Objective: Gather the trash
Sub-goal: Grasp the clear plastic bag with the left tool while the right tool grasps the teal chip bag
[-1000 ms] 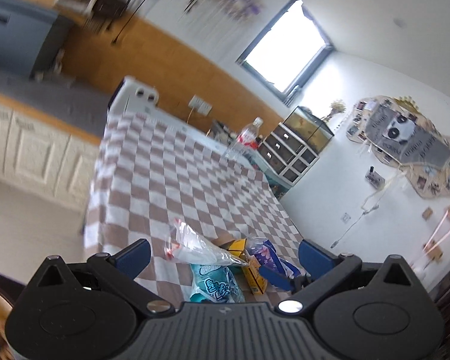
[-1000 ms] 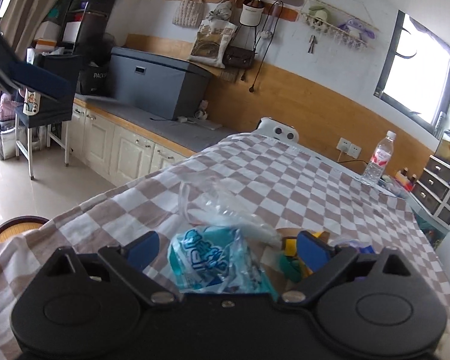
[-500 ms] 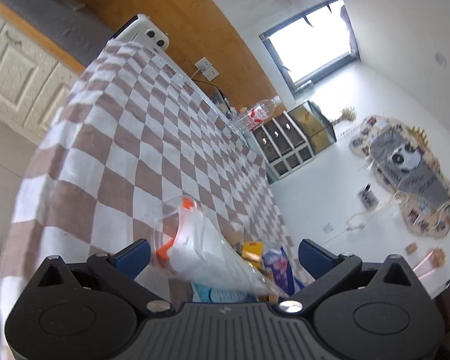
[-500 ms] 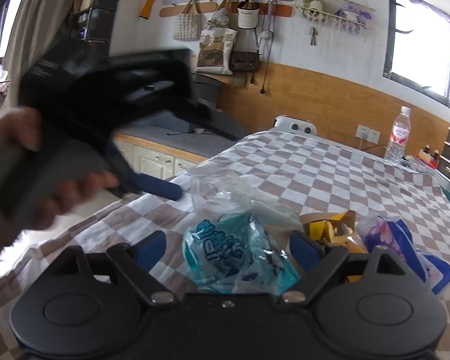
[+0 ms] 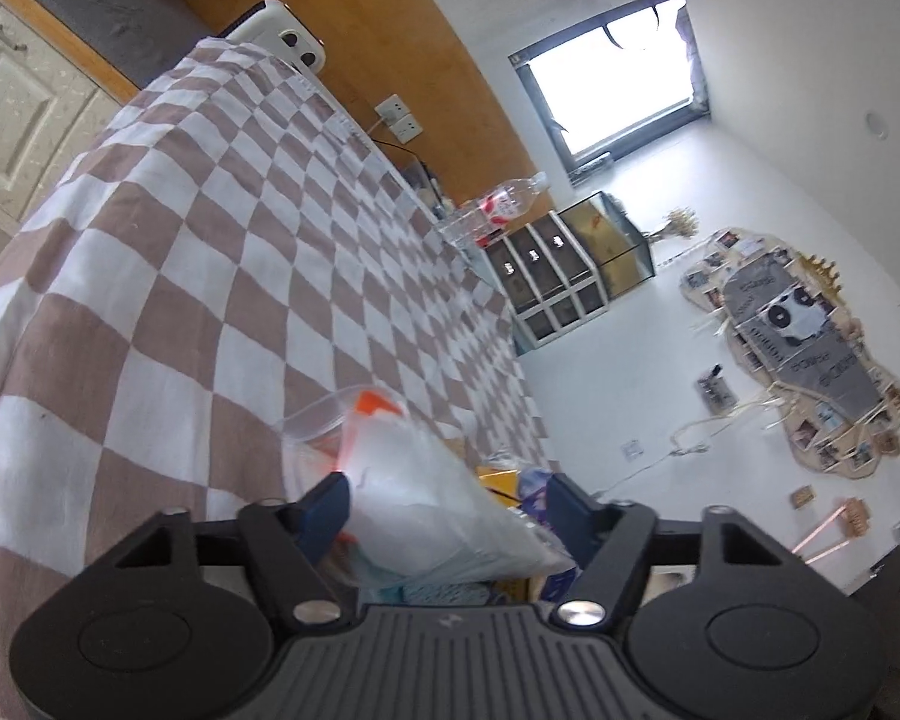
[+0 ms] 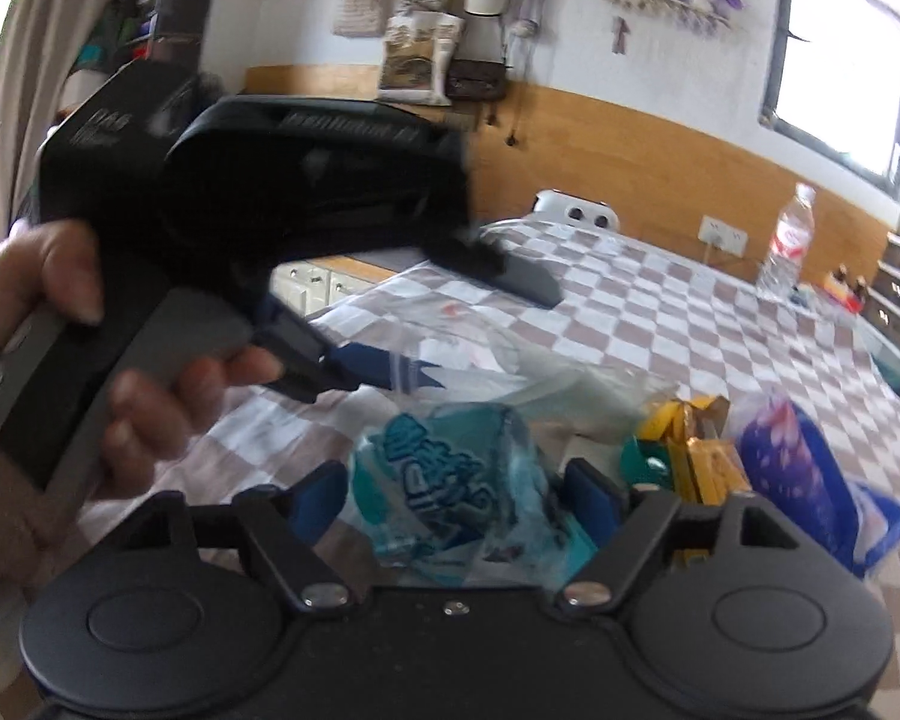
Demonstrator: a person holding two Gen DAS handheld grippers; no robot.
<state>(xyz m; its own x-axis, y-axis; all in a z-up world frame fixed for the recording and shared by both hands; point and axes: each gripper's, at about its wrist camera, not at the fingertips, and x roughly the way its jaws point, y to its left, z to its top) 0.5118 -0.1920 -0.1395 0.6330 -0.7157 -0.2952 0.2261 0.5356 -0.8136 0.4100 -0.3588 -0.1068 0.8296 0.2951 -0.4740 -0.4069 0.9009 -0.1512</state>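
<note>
Left gripper point(image 5: 450, 507) is closing in on a clear plastic bag point(image 5: 426, 492) with an orange patch near its top; blue pads are sitting on both sides of the bag, narrowed from wide, but cannot tell if they are actually pinching it. From the right wrist view the same tool is showing blurred in a hand point(image 6: 48, 360), with one blue finger point(image 6: 384, 369) poking into the clear bag.

Right gripper point(image 6: 459, 501) is sitting around a teal printed wrapper point(image 6: 450, 492); pads are close on each side and seem to be touching it, though a firm grip is not certain.

All the trash is lying in one pile at the near end of a table covered with a brown-and-white checked cloth point(image 5: 222, 252). Just right of the teal wrapper a yellow wrapper point(image 6: 693, 438) is lying, and beside that a blue and purple packet point(image 6: 804, 468). The clear bag is resting over the back of the teal wrapper.

At the far end of the table a water bottle point(image 6: 789, 249) with a red label is standing upright, well apart from the pile. A white appliance point(image 6: 576, 213) is sitting at the far edge, against the wood-panelled wall.
</note>
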